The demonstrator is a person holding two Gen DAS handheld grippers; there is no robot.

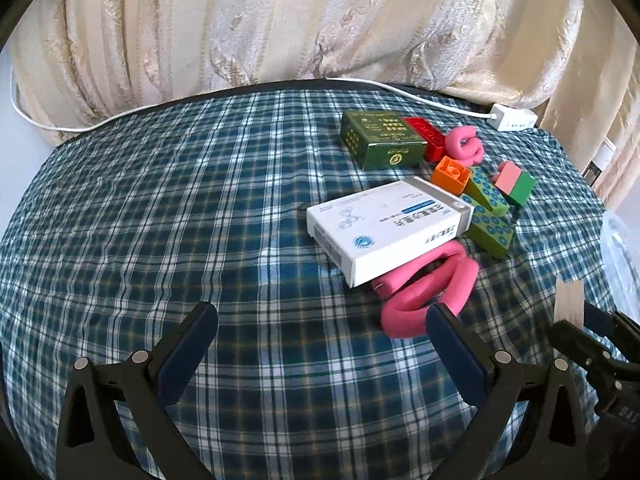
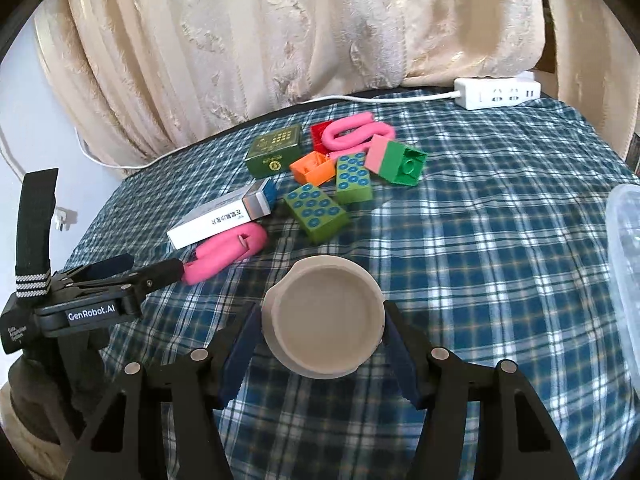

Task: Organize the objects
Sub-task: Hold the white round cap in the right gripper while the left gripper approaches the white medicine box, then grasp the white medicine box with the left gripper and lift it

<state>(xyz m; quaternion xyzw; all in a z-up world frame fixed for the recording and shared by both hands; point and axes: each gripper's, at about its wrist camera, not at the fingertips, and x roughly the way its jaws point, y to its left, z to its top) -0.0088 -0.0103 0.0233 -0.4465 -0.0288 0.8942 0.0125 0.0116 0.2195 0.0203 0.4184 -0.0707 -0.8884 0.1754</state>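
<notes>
Checked blue-and-white cloth (image 2: 500,240) is covering the table in both views, with a cream patterned curtain (image 2: 280,32) hanging behind it.

In the right wrist view, at the far left of the frame, the left gripper (image 2: 154,270) is lying almost side-on, its dark fingers reaching toward a pink foam loop (image 2: 228,254) and one finger seeming to touch the loop's near end. Just above that loop, a white rectangular carton (image 2: 212,220) is resting partly on it. Farther toward the upper middle, a dark green printed box (image 2: 274,154) is sitting beside an orange plastic brick (image 2: 312,168), two green blocks with blue circles (image 2: 316,210), a pink-and-green brick (image 2: 396,160), a red brick (image 2: 320,132) and a second pink foam piece (image 2: 352,130). In the lower middle, the right gripper (image 2: 322,332) is holding a round beige shallow bowl (image 2: 324,320) between its blue-padded fingers, which are standing about half apart and pressing on the bowl's two sides. At the upper right a white power strip (image 2: 496,94) is lying at the cloth's far edge, and at the right edge a clear plastic container (image 2: 624,260) is showing in part.

In the left wrist view, the left gripper's fingers (image 1: 192,340) are spreading wide at the bottom of the frame with only cloth between them; the right-hand finger is overlapping the pink loop's near end. The bowl is showing only as a beige sliver at the lower right edge.
</notes>
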